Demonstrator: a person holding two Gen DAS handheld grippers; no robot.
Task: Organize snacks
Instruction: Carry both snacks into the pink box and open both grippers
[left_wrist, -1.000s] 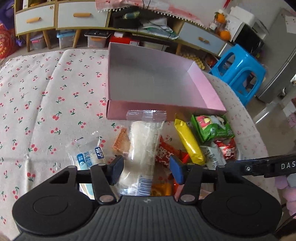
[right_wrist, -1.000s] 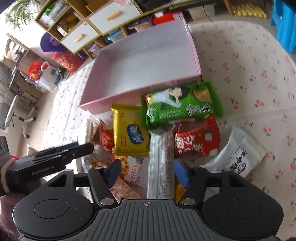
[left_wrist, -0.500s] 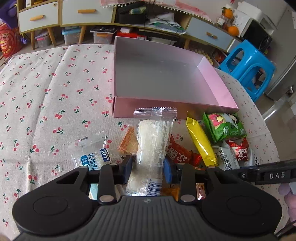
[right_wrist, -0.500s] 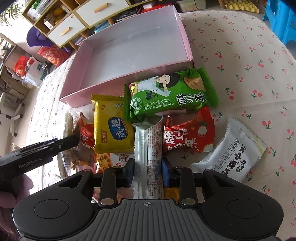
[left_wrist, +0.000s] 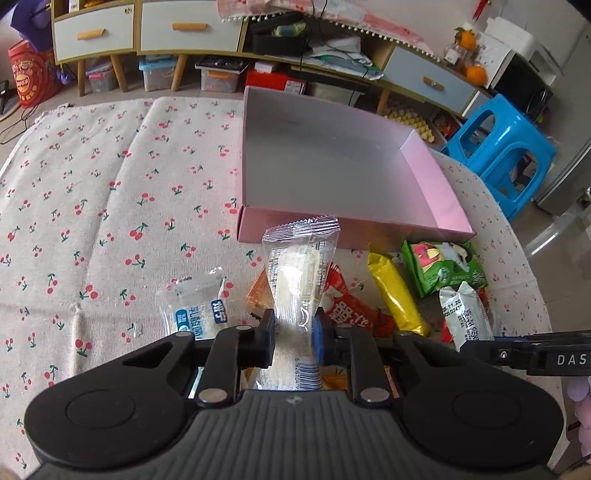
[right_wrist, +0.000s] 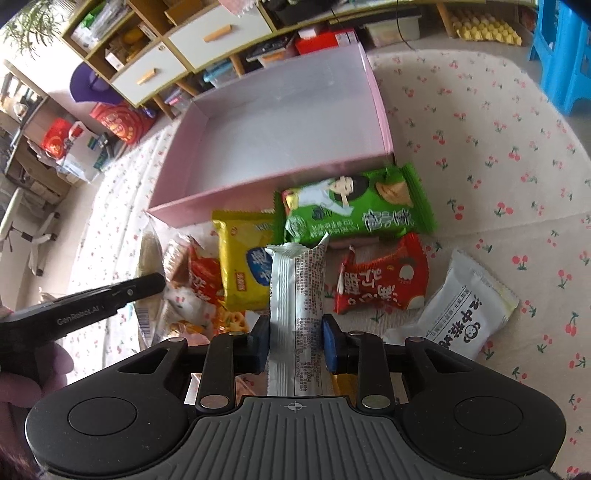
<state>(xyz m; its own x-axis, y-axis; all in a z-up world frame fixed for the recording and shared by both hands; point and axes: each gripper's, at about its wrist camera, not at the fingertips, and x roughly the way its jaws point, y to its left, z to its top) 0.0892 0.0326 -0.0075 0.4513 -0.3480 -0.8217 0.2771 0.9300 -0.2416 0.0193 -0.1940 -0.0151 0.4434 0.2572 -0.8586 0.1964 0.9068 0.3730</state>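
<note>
Cherry-print tablecloth (right_wrist: 480, 110); white panda packet (right_wrist: 461, 321) right-view only

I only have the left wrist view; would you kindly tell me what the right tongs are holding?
Observer: The right tongs have just been closing and now pinch a long silver packet.
Operator: Thank you. Does anything lie beyond the red packet on that side?
Observer: Yes, a white packet with a cartoon face lies to the right of the red packet.
Operator: What is on the yellow packet's front?
Observer: The yellow packet shows a blue oval label.
</note>
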